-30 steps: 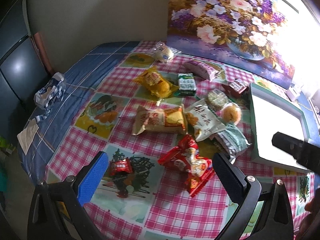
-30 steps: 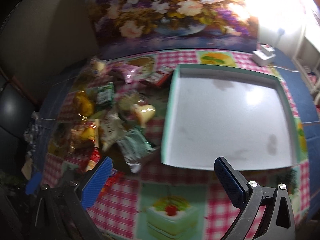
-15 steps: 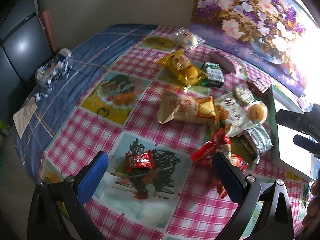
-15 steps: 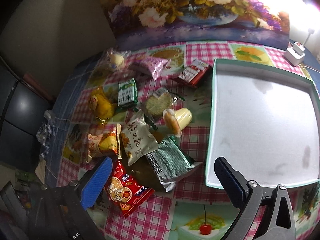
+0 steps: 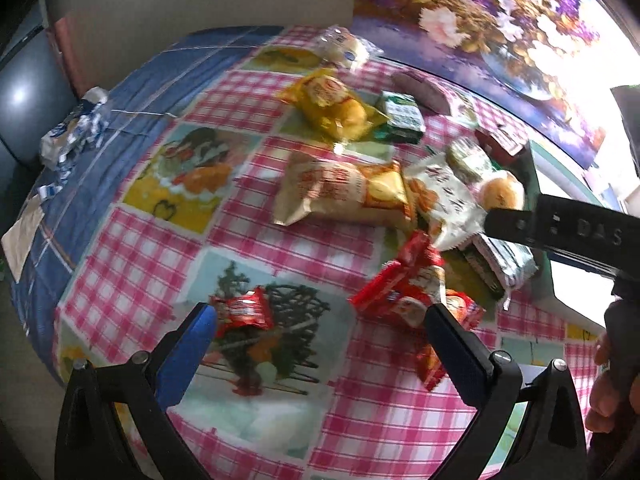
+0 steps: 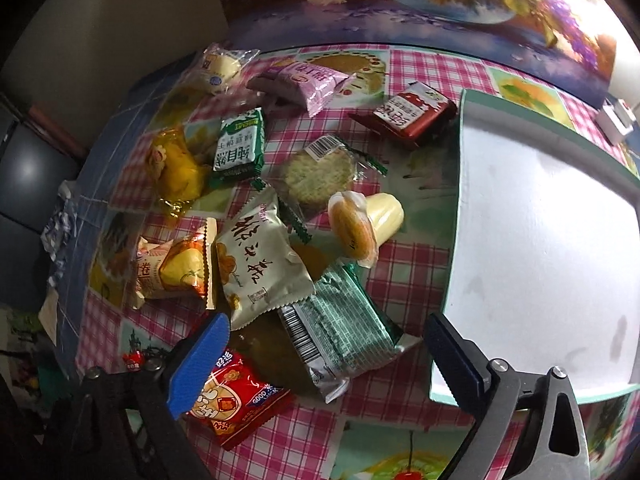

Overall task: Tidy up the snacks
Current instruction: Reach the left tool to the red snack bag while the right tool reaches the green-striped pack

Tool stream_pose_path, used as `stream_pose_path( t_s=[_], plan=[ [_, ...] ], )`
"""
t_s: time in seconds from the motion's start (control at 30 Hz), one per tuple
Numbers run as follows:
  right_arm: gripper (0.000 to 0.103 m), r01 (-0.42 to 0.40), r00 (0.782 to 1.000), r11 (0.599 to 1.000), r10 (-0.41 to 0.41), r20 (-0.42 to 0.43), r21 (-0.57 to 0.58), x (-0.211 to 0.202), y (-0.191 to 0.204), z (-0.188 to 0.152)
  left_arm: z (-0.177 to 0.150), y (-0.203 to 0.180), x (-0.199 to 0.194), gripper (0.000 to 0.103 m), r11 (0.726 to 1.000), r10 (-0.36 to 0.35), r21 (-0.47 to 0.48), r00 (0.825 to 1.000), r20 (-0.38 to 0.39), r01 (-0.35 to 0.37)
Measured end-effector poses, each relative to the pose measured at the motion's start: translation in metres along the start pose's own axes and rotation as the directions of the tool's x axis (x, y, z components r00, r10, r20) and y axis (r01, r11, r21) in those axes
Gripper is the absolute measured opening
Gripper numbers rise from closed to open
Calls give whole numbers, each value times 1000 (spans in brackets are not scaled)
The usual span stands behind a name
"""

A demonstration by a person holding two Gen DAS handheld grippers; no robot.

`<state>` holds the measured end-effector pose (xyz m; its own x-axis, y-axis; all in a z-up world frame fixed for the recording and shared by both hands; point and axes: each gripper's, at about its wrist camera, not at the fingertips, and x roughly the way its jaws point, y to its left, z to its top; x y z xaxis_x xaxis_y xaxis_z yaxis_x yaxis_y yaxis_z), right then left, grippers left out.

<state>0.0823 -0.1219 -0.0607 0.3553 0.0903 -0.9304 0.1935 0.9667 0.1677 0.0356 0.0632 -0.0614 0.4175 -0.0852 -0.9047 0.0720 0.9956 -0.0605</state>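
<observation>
A heap of wrapped snacks lies on the counter [image 6: 408, 264], which is covered with a pink checked cloth, and just to the right of them stands a shallow white tray [image 6: 536, 216] with a green rim and nothing in it. The right hand-held gripper [image 6: 326, 350] points steeply down over the near edge of the heap; its jaws have just been closing a little but stand spread wide, with a green-and-silver packet [image 6: 344, 328] lying between them, untouched by either pad. Its blue finger hangs over a red packet [image 6: 236, 396]. Beside these lie a cream packet with dark lettering [image 6: 260, 264], an orange-and-cream packet [image 6: 176, 268], a yellow packet [image 6: 176, 168], a green biscuit pack [image 6: 240, 144], a dark red packet [image 6: 408, 114] and a small unwrapped-looking bun [image 6: 364, 220], though its clear film may simply be hard to see. The left hand-held gripper [image 5: 320, 324] also stands spread, above the cloth, with a small red sweet packet [image 5: 242, 312] just beside its blue finger and apart from the heap.
</observation>
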Motion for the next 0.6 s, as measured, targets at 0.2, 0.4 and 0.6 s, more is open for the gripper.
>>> stream_pose_path(
  t_s=[0.2,0.4,0.6],
  plan=[
    [95,-7,1000,999,6,-31,-48,13,4,3,4,-17,6,103,999,-23,25,999,-27,23],
    [94,-6,999,999,3,-46,-50,21,0,3,6,-34,20,103,999,-12,52,998,-57,15],
    [89,16,999,997,-19,-40,-78,23,6,1,7,-44,31,103,998,9,68,997,-73,-4]
  ],
)
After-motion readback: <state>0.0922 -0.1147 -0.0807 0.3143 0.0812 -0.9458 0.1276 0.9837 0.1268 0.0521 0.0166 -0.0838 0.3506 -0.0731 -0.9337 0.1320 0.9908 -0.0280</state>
